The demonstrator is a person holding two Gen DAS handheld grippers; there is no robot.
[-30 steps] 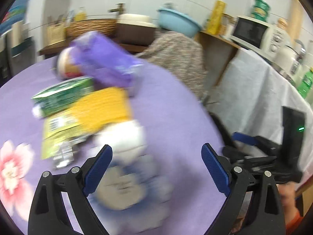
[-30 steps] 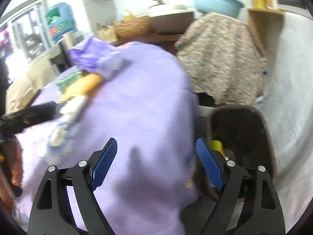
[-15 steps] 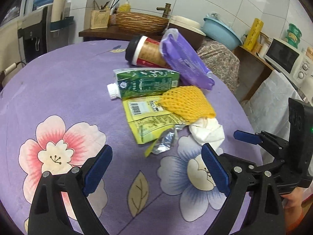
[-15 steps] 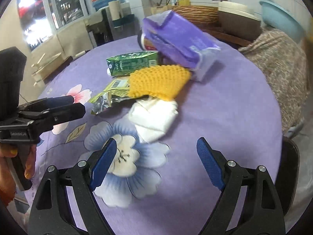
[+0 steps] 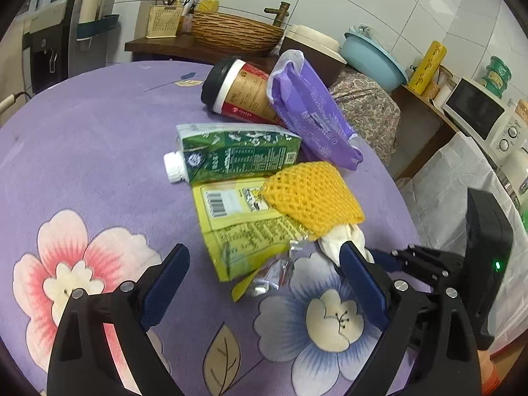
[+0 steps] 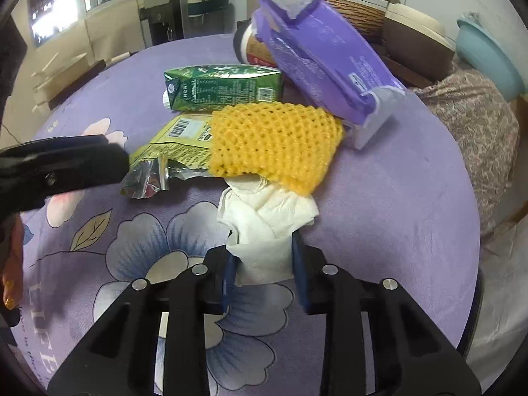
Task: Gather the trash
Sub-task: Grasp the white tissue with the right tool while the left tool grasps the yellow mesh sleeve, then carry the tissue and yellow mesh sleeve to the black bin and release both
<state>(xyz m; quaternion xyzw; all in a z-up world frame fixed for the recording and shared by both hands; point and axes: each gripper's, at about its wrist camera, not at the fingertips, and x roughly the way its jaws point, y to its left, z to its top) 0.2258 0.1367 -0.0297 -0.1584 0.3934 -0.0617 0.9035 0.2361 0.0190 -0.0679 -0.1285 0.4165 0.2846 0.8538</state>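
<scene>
A pile of trash lies on the purple flowered tablecloth (image 5: 82, 138): a tipped coffee cup (image 5: 237, 95), a purple pack (image 5: 310, 115), a green carton (image 5: 237, 158), a yellow foam net (image 5: 310, 194) and a yellow-green wrapper (image 5: 237, 227) with a torn foil end (image 6: 148, 181). At the pile's near edge sits a crumpled white tissue (image 6: 264, 211). My right gripper (image 6: 264, 274) is closing, and its blue pads press the tissue's near end from both sides. My left gripper (image 5: 264, 283) is open just short of the wrapper, holding nothing.
Behind the table a counter carries a wicker basket (image 5: 234, 31) and a blue basin (image 5: 373, 57). A microwave (image 5: 475, 112) stands at the right. A floral-covered item (image 6: 475, 125) sits beyond the table's far right edge. A hand (image 6: 11, 264) grips the left tool.
Both views swung from a blurred sweep onto the trash pile. The right gripper's jaws went from wide apart to closed around the tissue. The left gripper came nearer the wrapper.
</scene>
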